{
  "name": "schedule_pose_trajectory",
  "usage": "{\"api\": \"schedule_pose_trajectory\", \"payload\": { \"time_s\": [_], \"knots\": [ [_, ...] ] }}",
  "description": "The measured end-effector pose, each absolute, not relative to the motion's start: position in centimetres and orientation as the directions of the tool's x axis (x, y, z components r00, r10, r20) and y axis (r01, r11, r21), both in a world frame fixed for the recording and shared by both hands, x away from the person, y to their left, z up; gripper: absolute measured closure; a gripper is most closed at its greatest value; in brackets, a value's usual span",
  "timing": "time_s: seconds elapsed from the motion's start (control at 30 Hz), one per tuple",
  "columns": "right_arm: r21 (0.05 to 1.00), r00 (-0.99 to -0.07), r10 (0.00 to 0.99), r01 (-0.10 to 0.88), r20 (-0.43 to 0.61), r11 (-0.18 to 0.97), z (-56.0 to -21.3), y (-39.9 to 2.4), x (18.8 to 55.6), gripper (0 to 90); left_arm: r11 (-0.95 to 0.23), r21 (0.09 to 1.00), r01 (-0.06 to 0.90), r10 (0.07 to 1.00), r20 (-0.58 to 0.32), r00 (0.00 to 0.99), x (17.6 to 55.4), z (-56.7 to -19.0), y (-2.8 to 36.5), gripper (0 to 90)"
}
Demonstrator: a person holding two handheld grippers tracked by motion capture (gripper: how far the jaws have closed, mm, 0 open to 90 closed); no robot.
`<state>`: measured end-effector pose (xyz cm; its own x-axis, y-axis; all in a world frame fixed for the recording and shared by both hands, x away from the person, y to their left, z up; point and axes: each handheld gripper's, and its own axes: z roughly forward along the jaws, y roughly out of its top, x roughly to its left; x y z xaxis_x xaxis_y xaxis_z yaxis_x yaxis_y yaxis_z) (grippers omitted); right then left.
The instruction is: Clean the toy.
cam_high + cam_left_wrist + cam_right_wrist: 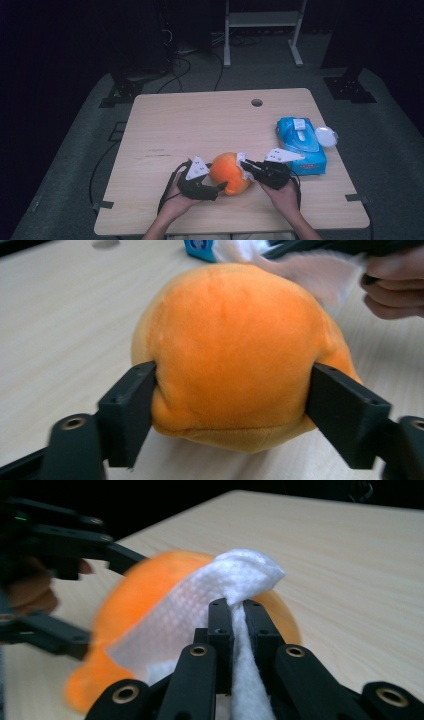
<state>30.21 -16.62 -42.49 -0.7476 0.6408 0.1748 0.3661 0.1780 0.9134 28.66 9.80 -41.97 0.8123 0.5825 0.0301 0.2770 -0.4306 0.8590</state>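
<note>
An orange plush ball [229,173] sits on the wooden bench [200,125], near the front edge and roughly at its middle. The left claw [220,187] grips it: in the left gripper view its jaws press into opposite flanks of the plush [235,355], denting the fabric on both sides. The right claw [246,165] holds a white wipe [200,610]; in the right gripper view its jaws stand narrow, with the sheet pinched between them and its free part draped over the top of the ball [125,605]. From the high view the wipe [242,161] touches the ball's upper right side. The ball's outline is blurred in the right gripper view, so the full extent of contact is uncertain. A blue pack of wipes [301,145] lies at the bench's right side, just beyond the right claw, with a white round lid [326,136] at its far corner; whether the lid is attached cannot be told.
</note>
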Motion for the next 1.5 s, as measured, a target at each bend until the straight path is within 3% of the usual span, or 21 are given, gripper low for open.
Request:
{"api": "schedule_pose_trajectory", "payload": {
  "time_s": [0.2, 0.3, 0.57, 0.77, 0.93, 1.0, 1.03, 1.1, 1.2, 1.33, 1.5],
  "knots": [
    [0.937, -0.840, 0.532, 0.266, 0.109, 0.228, -40.8, -14.1, 28.1, 83.0, -0.437, 0.864, 0.250, 0.570, 0.051, 0.820, 28.5, -41.9, 9.3, 25.6],
    [0.924, -0.864, 0.504, 0.196, 0.005, 0.327, -40.6, -12.3, 27.2, 83.0, -0.462, 0.858, 0.227, 0.563, 0.085, 0.822, 28.2, -41.8, 8.7, 25.5],
    [0.928, -0.773, 0.630, 0.282, 0.071, 0.242, -40.6, -15.7, 29.3, 82.8, -0.431, 0.869, 0.243, 0.559, 0.045, 0.828, 28.5, -42.2, 9.0, 23.7],
    [0.927, -0.865, 0.497, 0.236, 0.064, 0.291, -40.9, -13.1, 27.6, 82.9, -0.432, 0.872, 0.232, 0.549, 0.050, 0.835, 28.2, -42.3, 8.6, 21.2],
    [0.929, -0.825, 0.564, 0.237, 0.037, 0.286, -40.5, -13.7, 28.3, 82.8, -0.447, 0.868, 0.217, 0.531, 0.061, 0.845, 28.1, -42.5, 9.0, 28.2],
    [0.932, -0.792, 0.609, 0.250, 0.041, 0.262, -40.4, -14.8, 28.8, 82.8, -0.426, 0.867, 0.259, 0.525, 0.004, 0.851, 28.3, -42.8, 9.0, 27.5],
    [0.932, -0.783, 0.619, 0.265, 0.058, 0.248, -40.6, -15.4, 29.1, 82.8, -0.417, 0.865, 0.280, 0.526, -0.022, 0.850, 28.5, -42.9, 9.0, 22.1],
    [0.931, -0.783, 0.613, 0.298, 0.111, 0.211, -41.0, -15.9, 29.2, 82.9, -0.370, 0.866, 0.337, 0.548, -0.090, 0.832, 29.1, -43.1, 9.0, 15.6],
    [0.927, -0.798, 0.594, 0.294, 0.103, 0.234, -41.2, -15.4, 28.8, 82.9, -0.317, 0.860, 0.400, 0.561, -0.170, 0.810, 29.5, -43.4, 8.9, 11.0],
    [0.926, -0.819, 0.560, 0.299, 0.125, 0.231, -41.0, -14.6, 28.6, 82.9, -0.356, 0.859, 0.369, 0.582, -0.105, 0.806, 29.3, -43.4, 9.1, 20.0],
    [0.930, -0.769, 0.622, 0.323, 0.149, 0.177, -40.9, -16.4, 29.7, 82.8, -0.380, 0.851, 0.363, 0.604, -0.069, 0.794, 29.5, -43.2, 9.8, 22.3]
  ]
}}
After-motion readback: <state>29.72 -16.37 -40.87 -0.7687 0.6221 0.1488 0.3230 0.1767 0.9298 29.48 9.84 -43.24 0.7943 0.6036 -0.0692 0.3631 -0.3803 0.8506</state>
